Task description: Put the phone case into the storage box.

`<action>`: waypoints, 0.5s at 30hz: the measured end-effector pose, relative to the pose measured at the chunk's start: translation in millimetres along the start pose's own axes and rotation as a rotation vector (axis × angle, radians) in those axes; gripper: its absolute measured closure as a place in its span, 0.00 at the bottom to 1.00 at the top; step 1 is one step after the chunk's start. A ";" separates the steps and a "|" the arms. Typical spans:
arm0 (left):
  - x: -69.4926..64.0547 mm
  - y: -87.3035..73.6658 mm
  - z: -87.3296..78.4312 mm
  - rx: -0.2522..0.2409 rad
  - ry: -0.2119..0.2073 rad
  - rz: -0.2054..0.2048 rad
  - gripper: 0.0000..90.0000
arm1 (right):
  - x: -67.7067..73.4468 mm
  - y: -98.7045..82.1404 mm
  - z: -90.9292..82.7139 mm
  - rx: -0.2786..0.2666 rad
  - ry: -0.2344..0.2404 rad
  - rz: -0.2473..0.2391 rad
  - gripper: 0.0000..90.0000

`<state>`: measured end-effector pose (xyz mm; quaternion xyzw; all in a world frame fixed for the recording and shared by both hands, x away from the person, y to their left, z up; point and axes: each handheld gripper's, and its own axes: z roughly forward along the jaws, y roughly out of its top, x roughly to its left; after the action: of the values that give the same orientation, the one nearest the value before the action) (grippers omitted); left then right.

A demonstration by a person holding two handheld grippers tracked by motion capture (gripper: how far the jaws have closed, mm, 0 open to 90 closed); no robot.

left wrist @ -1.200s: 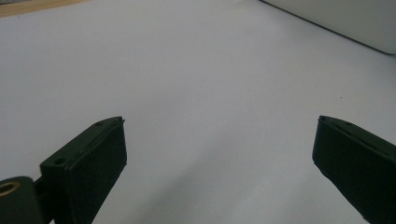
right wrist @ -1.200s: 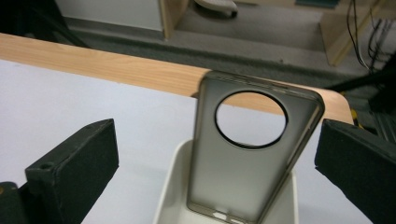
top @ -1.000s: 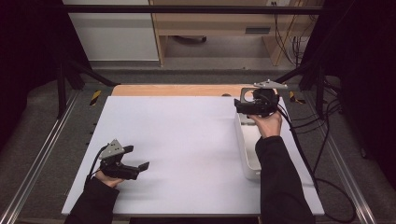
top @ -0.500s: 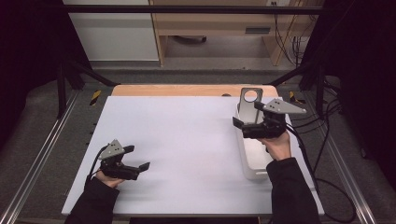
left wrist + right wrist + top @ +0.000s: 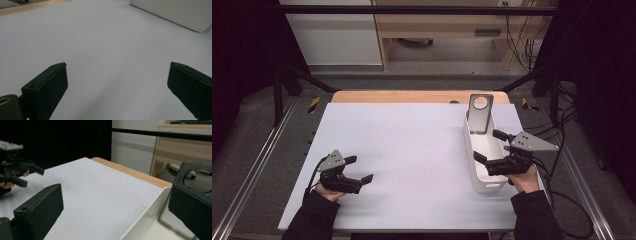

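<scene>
White tabletop [image 5: 412, 150]. Long white plastic bin [image 5: 484, 165] at 3 o'clock, long axis 12–6; grey metal plate with round hole [image 5: 480, 112] stands upright at its 12 o'clock end. Right gripper [image 5: 492, 149] over bin, jaws apart, empty. Left gripper [image 5: 359, 170] at 8 o'clock, jaws apart, empty.

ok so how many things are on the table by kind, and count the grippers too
white bin: 1
grey metal plate with a round hole, standing in the bin's far end: 1
grippers, left gripper and right gripper, both open and empty: 2
total: 4
</scene>
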<state>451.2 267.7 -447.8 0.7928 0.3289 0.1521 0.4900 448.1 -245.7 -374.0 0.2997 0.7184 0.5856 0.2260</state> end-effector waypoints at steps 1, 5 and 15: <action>-0.3 0.1 -0.2 -0.002 -0.002 0.001 0.03 | -0.8 -4.2 -2.4 0.002 0.013 0.002 0.00; -0.7 0.4 -0.5 -0.007 -0.003 0.005 0.03 | -3.0 -18.8 -11.5 0.021 0.027 0.002 0.00; -1.6 1.0 -2.6 -0.025 -0.010 0.009 0.03 | -5.5 -40.3 -37.5 -0.014 0.037 0.026 0.00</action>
<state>448.9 268.1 -445.5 0.7888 0.3211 0.1546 0.5008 420.0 -281.5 -405.6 0.2964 0.7144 0.5991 0.2071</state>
